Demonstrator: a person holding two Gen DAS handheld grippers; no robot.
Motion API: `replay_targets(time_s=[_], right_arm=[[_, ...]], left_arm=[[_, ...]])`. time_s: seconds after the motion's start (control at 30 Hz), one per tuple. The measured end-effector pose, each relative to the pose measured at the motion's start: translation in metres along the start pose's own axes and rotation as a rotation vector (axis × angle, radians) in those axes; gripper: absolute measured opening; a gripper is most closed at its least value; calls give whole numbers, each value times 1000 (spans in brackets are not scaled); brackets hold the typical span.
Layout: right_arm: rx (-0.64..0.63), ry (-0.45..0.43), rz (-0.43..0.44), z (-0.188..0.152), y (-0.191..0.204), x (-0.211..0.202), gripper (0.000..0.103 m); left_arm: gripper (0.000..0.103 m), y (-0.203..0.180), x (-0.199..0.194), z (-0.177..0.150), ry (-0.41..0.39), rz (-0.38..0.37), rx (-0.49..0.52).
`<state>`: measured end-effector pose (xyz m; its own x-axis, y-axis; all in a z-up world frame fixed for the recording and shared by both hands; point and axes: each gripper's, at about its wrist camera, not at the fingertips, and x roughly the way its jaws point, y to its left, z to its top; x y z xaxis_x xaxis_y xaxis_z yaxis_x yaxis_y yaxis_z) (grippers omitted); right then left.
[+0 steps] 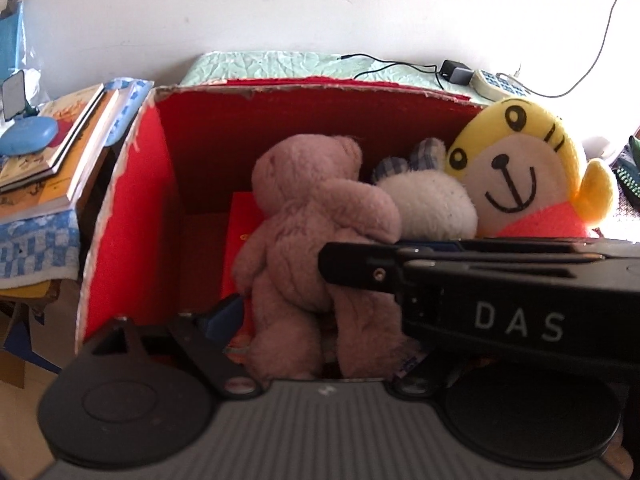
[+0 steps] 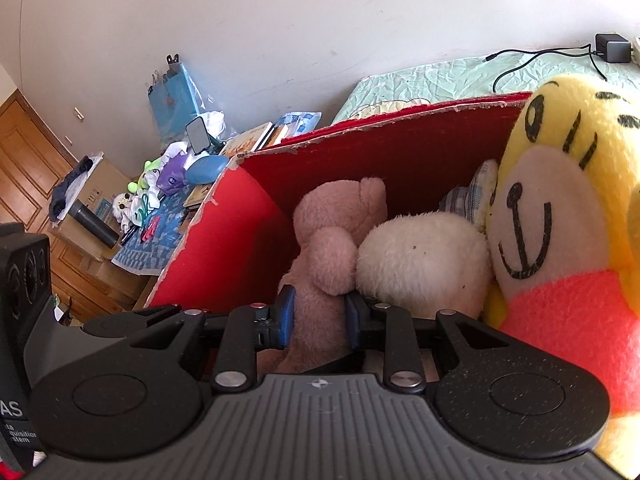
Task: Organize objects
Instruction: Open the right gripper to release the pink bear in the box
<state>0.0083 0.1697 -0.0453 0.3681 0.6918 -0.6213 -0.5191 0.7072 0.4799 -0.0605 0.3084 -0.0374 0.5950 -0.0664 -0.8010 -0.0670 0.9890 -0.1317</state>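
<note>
Far behind, I see a pale green quilt with a black adapter on it. To my left, stacked books carry a blue case.

The bed, covered in pale green crinkled sheeting, runs along the white wall. On it lie a black power adapter with its cable, and the red box appears to rest against its near edge.
</note>
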Motion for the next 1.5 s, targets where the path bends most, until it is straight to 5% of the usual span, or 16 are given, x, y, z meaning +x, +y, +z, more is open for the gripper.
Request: replay_targets(time_s=[1.1,1.5], right_arm=[[61,7,-3,-6,-4,-17,28],[52,-80,25,-11,-3,-47,29]], left_arm=[[91,-7,-2,3,31,65,-21],[93,-17,-14,6,3,133,4]])
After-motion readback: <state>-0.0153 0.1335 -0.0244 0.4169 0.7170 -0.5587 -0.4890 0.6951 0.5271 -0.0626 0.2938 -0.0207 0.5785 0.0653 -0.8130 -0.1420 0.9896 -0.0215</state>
